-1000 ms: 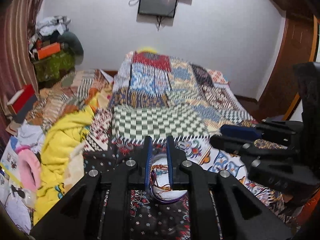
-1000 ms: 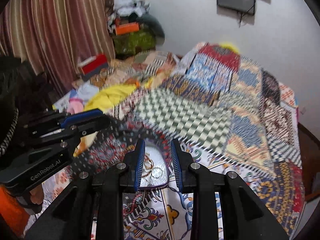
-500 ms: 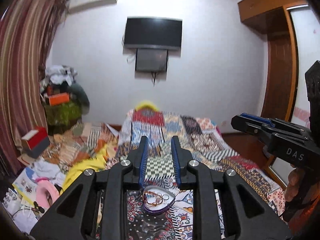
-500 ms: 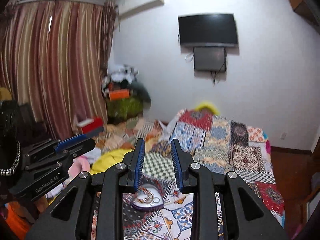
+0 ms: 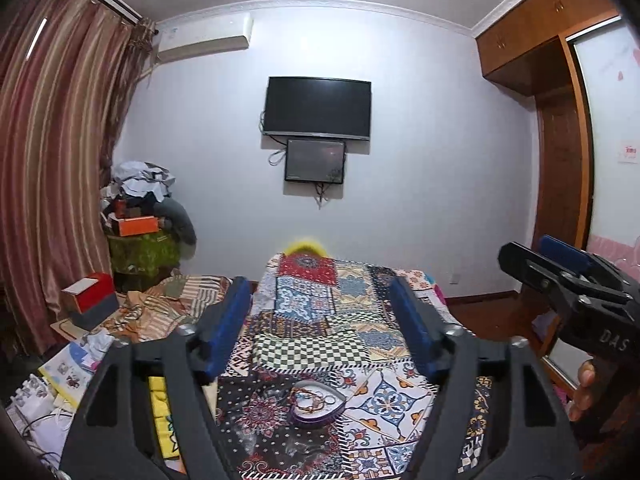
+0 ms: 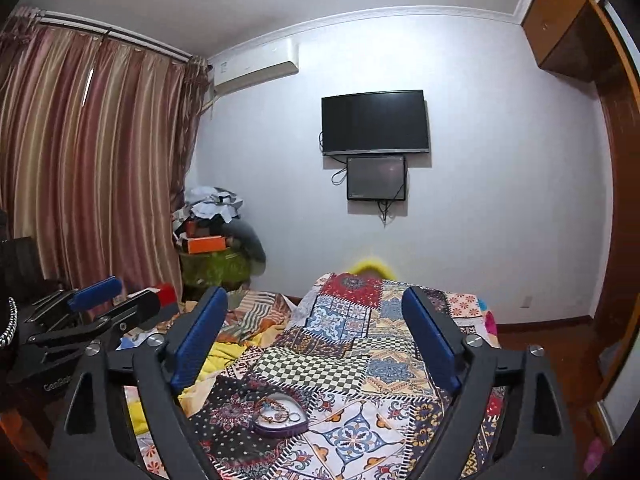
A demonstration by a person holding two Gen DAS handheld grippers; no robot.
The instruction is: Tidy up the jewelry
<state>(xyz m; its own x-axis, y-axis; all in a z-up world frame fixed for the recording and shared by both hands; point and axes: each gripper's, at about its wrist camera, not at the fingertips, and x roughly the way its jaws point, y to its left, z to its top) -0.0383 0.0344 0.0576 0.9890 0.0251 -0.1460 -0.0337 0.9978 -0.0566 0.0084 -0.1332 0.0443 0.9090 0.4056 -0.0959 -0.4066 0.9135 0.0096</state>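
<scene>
Both tongs, left (image 5: 320,332) and right (image 6: 316,340), had risen and spread wide, empty; the purple heart-shaped jewelry tray (image 5: 317,403), at 6 o'clock on the patchwork bed (image 5: 320,312), appeared filled.

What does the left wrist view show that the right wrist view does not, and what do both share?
Left wrist only: the right gripper, the hand holding it, and the picture books at the lower left. Right wrist only: the left gripper. Both: the open gripper's own blue-padded fingers, the heart-shaped jewelry tray on the patchwork bedspread, the wall TV, curtains and air conditioner.
</scene>
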